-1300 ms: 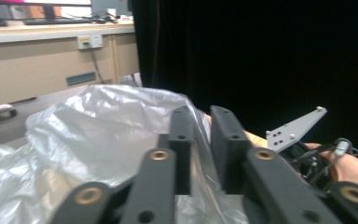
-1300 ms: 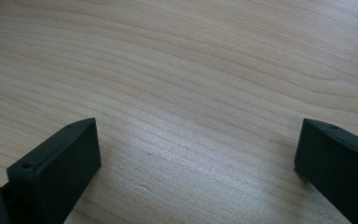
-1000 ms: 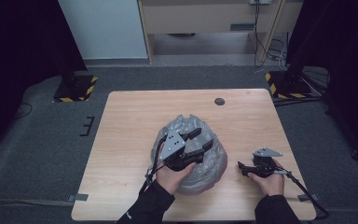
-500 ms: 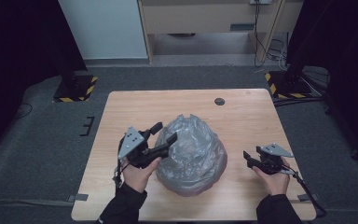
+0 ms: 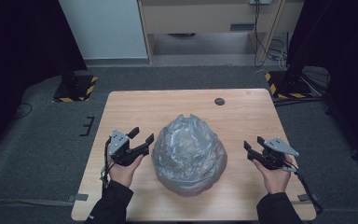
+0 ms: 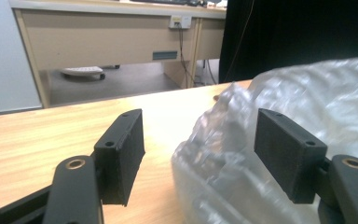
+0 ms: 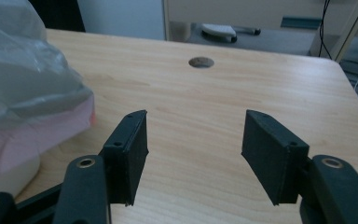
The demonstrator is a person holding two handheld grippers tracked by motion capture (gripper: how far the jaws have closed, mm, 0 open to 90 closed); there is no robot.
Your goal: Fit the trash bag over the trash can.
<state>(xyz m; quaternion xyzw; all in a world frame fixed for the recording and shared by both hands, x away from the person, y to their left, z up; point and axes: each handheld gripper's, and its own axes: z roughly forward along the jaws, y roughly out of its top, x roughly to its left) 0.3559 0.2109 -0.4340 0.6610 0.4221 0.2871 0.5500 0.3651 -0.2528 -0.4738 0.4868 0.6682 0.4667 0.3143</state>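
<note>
A crumpled grey plastic bag is seen at the centre of the high view, mounded on the table and bulging over something beneath it; in the right gripper view, at the left edge, a pink and a whitish shape are glimpsed through the film, but what they are cannot be told. The left gripper is held left of centre, just beside the bag's left flank. Its jaws have just been opening and are spread wide, and nothing is gripped: in the left gripper view the bag lies partly behind the right-hand jaw and reaches into the gap, yet no pad is seen pressing on it. The right gripper is held at the lower right, apart from the bag. Its jaws have just been closing partway, and bare wood is seen between them, so it is empty. A dark round hole is seen in the tabletop above and right of the bag. The step in hand is judged to be a pause with the bag let go and both hands drawn aside. If the bag is to be taken again, the left gripper needs only a short move towards centre frame, and a raised fold must be chosen, since the loose film is likely to slip from the pads.
</note>
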